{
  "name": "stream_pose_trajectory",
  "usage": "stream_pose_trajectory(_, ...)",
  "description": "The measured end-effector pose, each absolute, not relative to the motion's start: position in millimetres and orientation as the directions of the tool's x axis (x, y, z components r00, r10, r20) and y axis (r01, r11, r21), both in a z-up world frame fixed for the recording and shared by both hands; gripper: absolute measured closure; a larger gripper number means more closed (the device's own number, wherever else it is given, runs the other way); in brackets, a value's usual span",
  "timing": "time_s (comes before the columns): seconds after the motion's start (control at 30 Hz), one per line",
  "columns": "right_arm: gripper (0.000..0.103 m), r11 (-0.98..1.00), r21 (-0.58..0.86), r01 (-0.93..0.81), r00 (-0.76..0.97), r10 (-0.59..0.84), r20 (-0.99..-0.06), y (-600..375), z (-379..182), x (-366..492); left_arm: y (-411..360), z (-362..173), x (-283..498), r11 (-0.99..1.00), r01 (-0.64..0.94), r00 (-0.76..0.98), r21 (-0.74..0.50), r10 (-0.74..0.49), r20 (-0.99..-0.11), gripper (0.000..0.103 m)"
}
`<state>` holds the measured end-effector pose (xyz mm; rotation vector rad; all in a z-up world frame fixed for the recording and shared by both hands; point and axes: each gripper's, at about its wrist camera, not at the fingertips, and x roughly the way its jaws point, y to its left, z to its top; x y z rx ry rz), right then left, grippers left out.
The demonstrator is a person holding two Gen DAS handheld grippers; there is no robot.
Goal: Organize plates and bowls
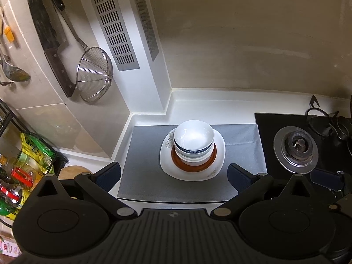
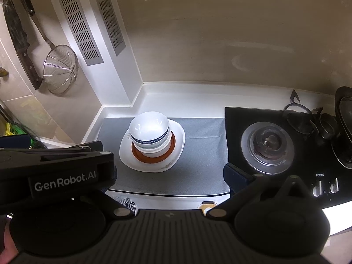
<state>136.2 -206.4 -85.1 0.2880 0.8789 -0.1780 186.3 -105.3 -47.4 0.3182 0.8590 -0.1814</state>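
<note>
- Left wrist view: the left gripper (image 1: 173, 175) hangs above the near edge of the grey mat (image 1: 145, 154), its two fingers spread wide apart with nothing between them — released.
- On the mat sits a white square plate (image 1: 216, 160) with a small floral print at two corners; on it lies a brown-rimmed plate (image 1: 191, 167), and on that stands a stack of white bowls (image 1: 193, 139), the lower ones showing a blue patterned band.
- The stack lies ahead of the fingers, between their lines but well clear of both pads.
- To the right, a gas burner (image 1: 296, 148) sits on the black hob (image 1: 268, 121); part of the right gripper shows at the right edge near the hob.
- On the left wall hang a cleaver (image 1: 51, 44) and a wire strainer (image 1: 94, 73); bottles and packets crowd a rack at the lower left.

- Right wrist view: the right gripper (image 2: 170, 177) is also spread open and empty; its left finger is mostly hidden behind the left gripper's body, which bears the words "GenRobot.AI".
- The bowls (image 2: 149, 129) and both plates sit on the mat (image 2: 198, 140), ahead and left of centre, touched by neither gripper.
- The burner (image 2: 267, 145) lies just beyond the right finger; two hob knobs (image 2: 325, 188) show at the right.
</note>
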Motion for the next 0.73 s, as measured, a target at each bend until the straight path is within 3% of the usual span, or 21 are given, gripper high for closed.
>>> stream_pose_trajectory(0.73,0.000,0.942,0.152,0.300,0.604,-0.064,-0.795,-195,-93,148,-97,-58,200,0.927,0.324,0.622,0.190,-0.058,-0.781,0.001)
